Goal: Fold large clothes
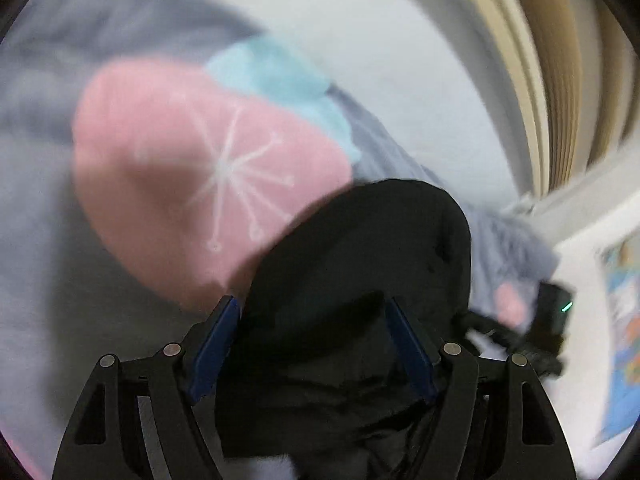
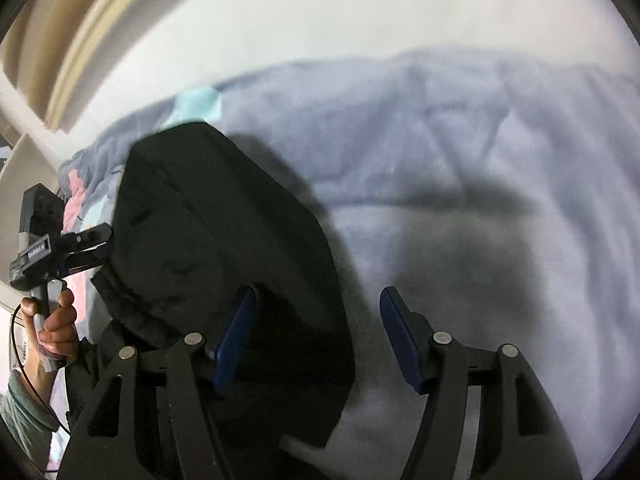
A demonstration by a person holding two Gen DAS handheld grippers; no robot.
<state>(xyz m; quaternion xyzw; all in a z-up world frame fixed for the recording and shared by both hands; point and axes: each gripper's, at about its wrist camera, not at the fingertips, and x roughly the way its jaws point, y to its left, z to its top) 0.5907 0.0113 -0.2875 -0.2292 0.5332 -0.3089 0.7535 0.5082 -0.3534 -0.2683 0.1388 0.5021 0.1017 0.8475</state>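
— how wide is your left gripper (image 1: 310, 312) right now?

— my blue pads (image 1: 216, 348) stand well apart, and the black garment (image 1: 360, 248) fills the gap between them. the cloth bulges up ahead of my fingertips and spills down under the frame. i can't tell whether the pads actually press it or it just lies between them; the picture is blurred.

— and the right one?

— my right gripper (image 2: 318, 300) is spread wide as well. the same black garment (image 2: 224, 216) sits against the outer side of my left pad (image 2: 236, 332) and drapes off to that side. the gap between my pads shows only the pale blue blanket (image 2: 460, 152) below, with a dark shadow on it. nothing is caught in the jaws.

— what lies beyond the garment?

— ahead and left of my left gripper there is a pink patch with a white starburst pattern (image 1: 208, 168), and a turquoise patch (image 1: 280, 80) just past it, both on the bedding. past my right gripper the blanket runs forward in soft creases.

— can you see one gripper from the other?

— yes. from my right wrist, the left gripper (image 2: 94, 246) is far to the left, touching the garment's edge, with the hand (image 2: 54, 320) wrapped around its handle.
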